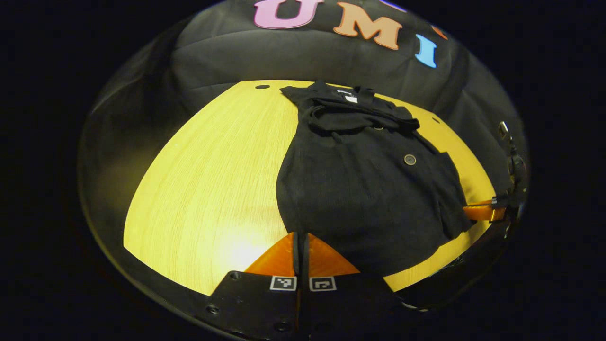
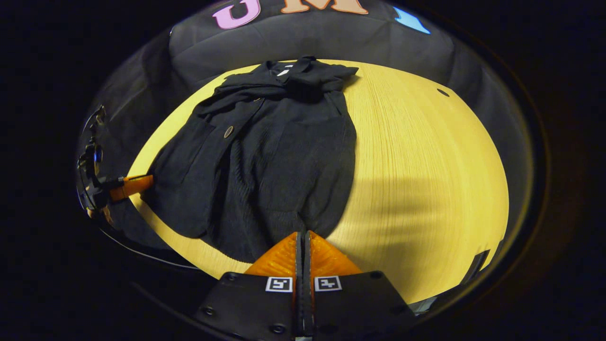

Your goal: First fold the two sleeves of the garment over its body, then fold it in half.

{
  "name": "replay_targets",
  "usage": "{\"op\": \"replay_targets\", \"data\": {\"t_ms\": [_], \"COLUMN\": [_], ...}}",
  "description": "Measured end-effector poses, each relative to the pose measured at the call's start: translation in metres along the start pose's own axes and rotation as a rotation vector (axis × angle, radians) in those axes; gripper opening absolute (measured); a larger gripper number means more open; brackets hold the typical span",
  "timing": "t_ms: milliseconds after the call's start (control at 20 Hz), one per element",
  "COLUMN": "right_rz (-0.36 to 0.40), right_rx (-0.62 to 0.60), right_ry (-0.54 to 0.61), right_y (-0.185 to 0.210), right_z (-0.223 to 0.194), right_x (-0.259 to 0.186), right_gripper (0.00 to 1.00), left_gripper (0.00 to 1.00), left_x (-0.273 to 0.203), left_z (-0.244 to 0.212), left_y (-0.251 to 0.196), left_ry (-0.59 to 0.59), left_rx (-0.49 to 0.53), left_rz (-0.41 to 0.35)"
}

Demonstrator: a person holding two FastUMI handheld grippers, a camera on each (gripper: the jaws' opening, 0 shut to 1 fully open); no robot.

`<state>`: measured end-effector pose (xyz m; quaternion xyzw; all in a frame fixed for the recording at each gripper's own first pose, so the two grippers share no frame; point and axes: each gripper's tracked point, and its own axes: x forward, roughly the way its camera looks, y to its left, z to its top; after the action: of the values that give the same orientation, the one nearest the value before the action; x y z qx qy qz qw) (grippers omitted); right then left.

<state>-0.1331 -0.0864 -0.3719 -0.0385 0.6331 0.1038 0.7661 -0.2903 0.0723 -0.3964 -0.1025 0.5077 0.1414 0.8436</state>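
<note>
A black buttoned garment [image 1: 360, 189] [image 2: 265, 161] lies flat on the yellow wooden table [image 1: 213, 180] [image 2: 426, 166], collar at the far side. Both sleeves lie bunched across its upper body below the collar. My left gripper [image 1: 301, 235] is shut on the near hem at one corner, a thin strip of fabric between its fingers. My right gripper [image 2: 303, 233] is shut on the hem at the other corner. Each gripper also appears side-on in the other's view, left gripper [image 2: 142, 182] and right gripper [image 1: 468, 211], tips at the hem.
Bare tabletop stretches to the left of the garment in the left gripper view and to the right of it in the right gripper view. Small dark holes [image 1: 262, 86] [image 2: 443, 92] mark the table's far edge. A thin cable [image 2: 142, 253] hangs below the near edge.
</note>
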Motion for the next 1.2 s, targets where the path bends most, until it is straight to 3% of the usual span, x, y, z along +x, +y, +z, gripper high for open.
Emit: {"op": "replay_targets", "data": {"t_ms": [100,200,350,800,1200], "right_rz": [0.037,0.070,0.102,0.087,0.056], "right_rx": [0.055,0.082,0.099,0.177,0.228], "right_ry": [-0.084,-0.147,-0.231,-0.581,-0.686], "right_y": [0.009,0.022,0.040,0.075,0.047], "right_z": [0.017,0.041,0.078,0.199,0.279], "right_x": [-0.009,-0.025,-0.044,-0.111,-0.123], "right_gripper": [0.02,0.03,0.03,0.02,0.00], "left_gripper": [0.00,0.00,0.00,0.00,0.00], "left_x": [-0.008,-0.024,-0.031,-0.051,-0.025], "left_z": [0.011,0.040,0.085,0.231,0.325], "left_y": [-0.002,-0.018,-0.029,-0.044,-0.036], "left_ry": [-0.015,-0.076,-0.142,-0.384,-0.472], "left_rx": [-0.031,-0.070,-0.065,0.031,0.064], "left_rz": [-0.032,-0.119,-0.189,-0.332,-0.284]}}
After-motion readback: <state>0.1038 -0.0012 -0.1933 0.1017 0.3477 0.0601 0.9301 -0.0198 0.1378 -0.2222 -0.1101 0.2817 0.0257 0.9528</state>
